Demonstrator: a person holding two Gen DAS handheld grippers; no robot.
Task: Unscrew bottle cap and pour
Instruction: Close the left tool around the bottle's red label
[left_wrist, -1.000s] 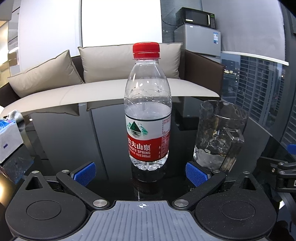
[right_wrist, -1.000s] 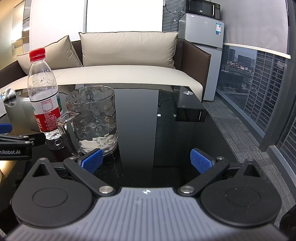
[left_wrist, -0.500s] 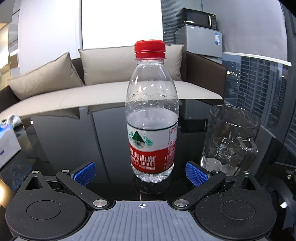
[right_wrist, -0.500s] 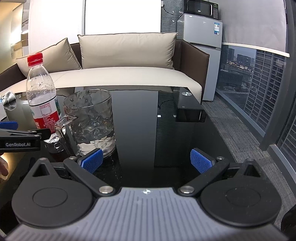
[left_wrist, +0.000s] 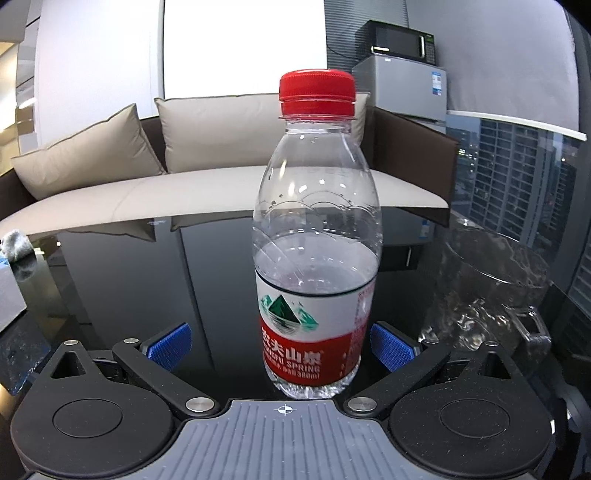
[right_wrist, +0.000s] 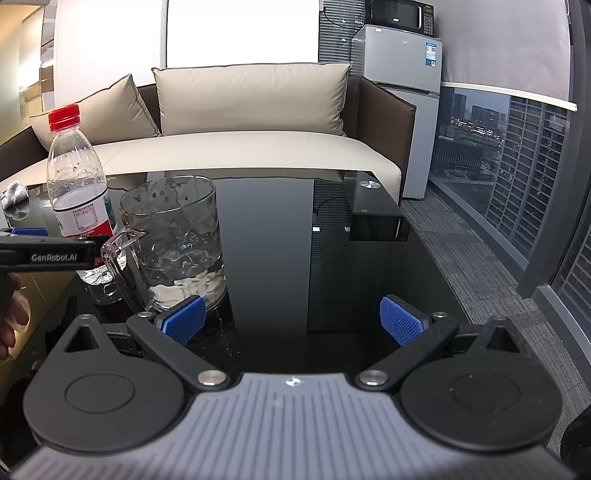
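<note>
A clear water bottle (left_wrist: 316, 258) with a red cap (left_wrist: 317, 91) and a red and white label stands upright on the black glass table (left_wrist: 147, 288), about half full. My left gripper (left_wrist: 280, 345) is open, and the bottle's base sits between its blue pads without touching them. A clear glass mug (left_wrist: 491, 291) with some water stands to the bottle's right. In the right wrist view the bottle (right_wrist: 79, 195) and mug (right_wrist: 177, 243) are at the left. My right gripper (right_wrist: 293, 319) is open and empty, to the right of the mug.
A beige sofa (right_wrist: 240, 147) with cushions runs behind the table. A tissue box (left_wrist: 9, 291) sits at the table's left edge. The table's right edge drops to carpet (right_wrist: 480, 266) beside a window wall. A fridge with a microwave (right_wrist: 400, 44) stands at the back.
My left gripper has moved forward, so the bottle now stands between its pads. The right gripper has backed off slightly from the mug. Both stay open.
</note>
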